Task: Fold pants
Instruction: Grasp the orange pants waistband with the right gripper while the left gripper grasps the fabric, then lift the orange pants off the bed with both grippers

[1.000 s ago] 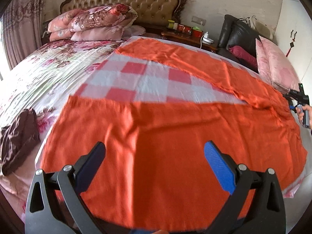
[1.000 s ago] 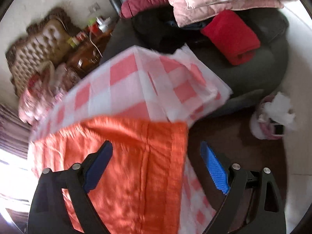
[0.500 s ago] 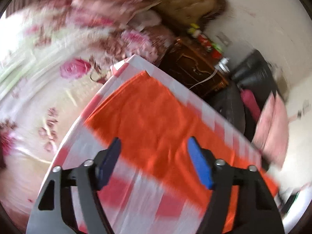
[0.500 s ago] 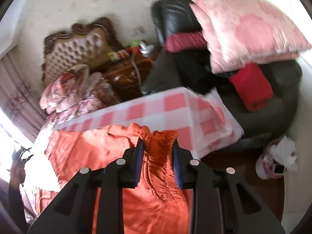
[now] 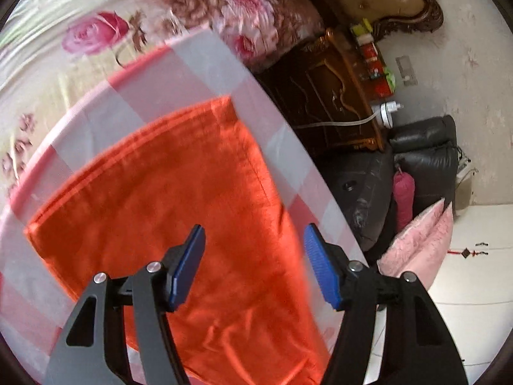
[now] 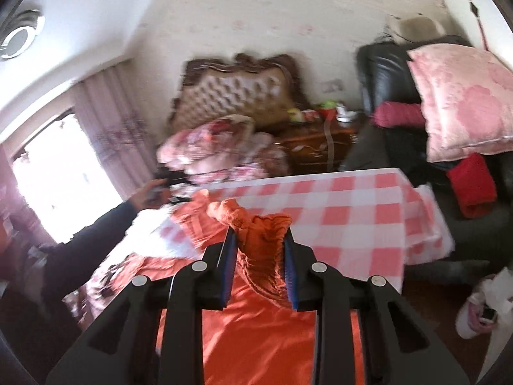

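The orange pants point(image 5: 179, 199) lie spread on a red-and-white checked cloth point(image 5: 198, 64) on the bed. In the left wrist view one leg end reaches toward the cloth's far corner. My left gripper point(image 5: 253, 256) hovers over that leg, open, its blue pads point(image 5: 189, 263) apart with nothing pinched. In the right wrist view my right gripper point(image 6: 258, 240) is shut on a bunched fold of the pants point(image 6: 259, 234), lifted off the checked cloth point(image 6: 346, 211). The rest of the fabric trails down under the fingers.
A dark wooden nightstand point(image 5: 336, 96) and a black leather armchair point(image 5: 420, 166) stand beside the bed. A pink pillow point(image 6: 458, 102) and a red folded cloth point(image 6: 471, 189) lie on the chair. A person's dark sleeve point(image 6: 96, 234) reaches in from the left. The floral bedspread point(image 5: 96, 32) lies beyond the cloth.
My left gripper swung from the wide part of the pants to the leg end and narrowed its jaws. My right gripper closed on the pants' edge and rose with it.
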A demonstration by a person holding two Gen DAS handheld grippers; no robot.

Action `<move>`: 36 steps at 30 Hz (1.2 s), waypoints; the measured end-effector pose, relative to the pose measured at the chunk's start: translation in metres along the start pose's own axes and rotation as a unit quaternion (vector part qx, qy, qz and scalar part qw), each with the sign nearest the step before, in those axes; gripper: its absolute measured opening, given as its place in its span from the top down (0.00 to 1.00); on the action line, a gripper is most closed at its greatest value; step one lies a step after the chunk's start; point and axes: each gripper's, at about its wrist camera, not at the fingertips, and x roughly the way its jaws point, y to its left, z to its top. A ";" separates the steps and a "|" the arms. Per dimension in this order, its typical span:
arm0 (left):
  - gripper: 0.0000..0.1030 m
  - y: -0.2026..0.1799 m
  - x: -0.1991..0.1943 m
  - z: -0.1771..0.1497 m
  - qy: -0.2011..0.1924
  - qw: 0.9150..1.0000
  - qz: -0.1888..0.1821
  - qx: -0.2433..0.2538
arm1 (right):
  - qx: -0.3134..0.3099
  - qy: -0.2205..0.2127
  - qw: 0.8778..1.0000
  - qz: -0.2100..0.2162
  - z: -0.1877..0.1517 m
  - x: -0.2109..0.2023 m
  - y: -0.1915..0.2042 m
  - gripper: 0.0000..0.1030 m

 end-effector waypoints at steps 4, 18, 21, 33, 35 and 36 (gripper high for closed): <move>0.59 -0.008 0.012 -0.016 0.006 0.999 0.028 0.026 | -0.007 -0.003 1.000 0.013 -0.024 -0.021 0.016 0.73; 0.97 0.090 -0.200 -0.142 -0.087 0.991 -0.078 0.070 | 0.067 0.001 0.997 -0.028 -0.071 -0.045 -0.033 0.73; 0.97 0.167 -0.235 -0.217 -0.107 0.989 -0.084 0.058 | 0.077 0.020 0.996 -0.039 -0.094 -0.047 -0.039 0.73; 0.67 0.313 -0.207 -0.315 -0.106 0.984 -0.141 -0.007 | 0.209 0.072 0.964 -0.147 -0.174 -0.041 -0.049 0.35; 0.61 0.312 -0.208 -0.311 -0.116 0.981 -0.153 -0.009 | 0.231 0.052 0.960 -0.151 -0.178 -0.053 -0.042 0.32; 0.61 0.312 -0.208 -0.309 -0.119 0.980 -0.157 -0.012 | 0.245 0.041 0.957 -0.151 -0.181 -0.058 -0.038 0.31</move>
